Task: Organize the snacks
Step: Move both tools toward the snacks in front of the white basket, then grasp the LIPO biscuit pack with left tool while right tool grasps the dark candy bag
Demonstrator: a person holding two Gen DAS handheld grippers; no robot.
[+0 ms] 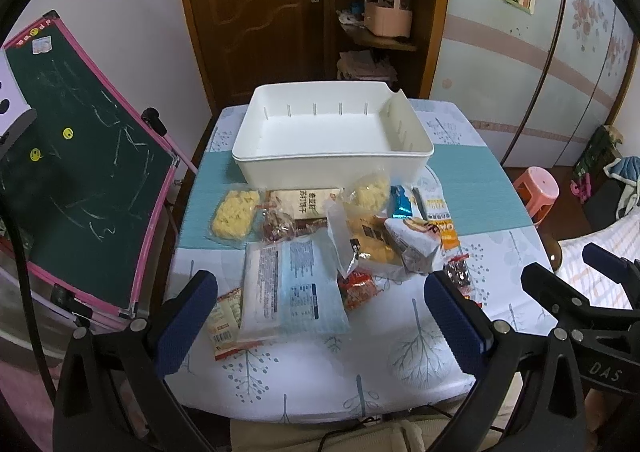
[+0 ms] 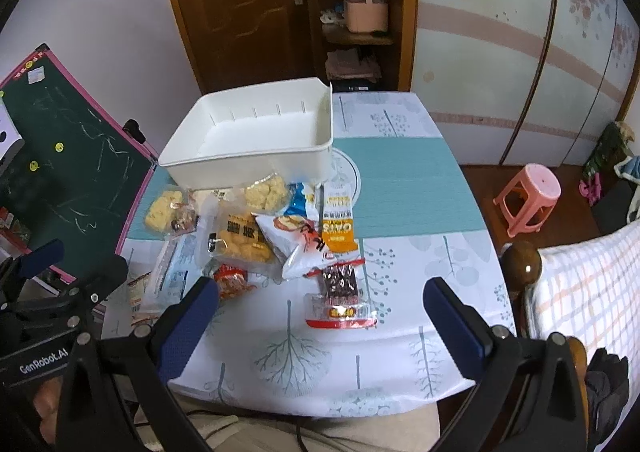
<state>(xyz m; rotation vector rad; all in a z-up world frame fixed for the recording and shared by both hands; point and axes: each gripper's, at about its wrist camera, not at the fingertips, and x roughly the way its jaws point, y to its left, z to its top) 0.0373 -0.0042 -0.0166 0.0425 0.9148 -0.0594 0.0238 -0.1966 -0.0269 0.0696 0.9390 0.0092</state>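
Heaped across the middle of the table [image 1: 400, 372]: the snacks, a loose pile of packets. Largest among them a blue-and-white packet [image 1: 288, 288] at the pile's near left side, overlapping a small cream sachet [image 1: 224, 320] nearest the table's left edge. At the pile's right side an orange oat bar [image 2: 338, 223], and closest to the near edge a red-trimmed clear packet [image 2: 340, 304] lying apart from the rest. Behind the pile, at the far edge, a white bin [image 1: 332, 131], open-topped and touching the rearmost packets.

Left gripper [image 1: 320, 324] held low over the near edge, tilted down at the pile, fingers spread wide and grasping nothing; blue-and-white packet lying between and just beyond the blue pads [image 1: 184, 320]. Right gripper [image 2: 320, 328] likewise poised above the near edge, fingers parted and bare, red-trimmed packet lying between them, not touched by either pad [image 2: 452, 328].

Left of the table, a pink-framed chalkboard [image 1: 80, 171].
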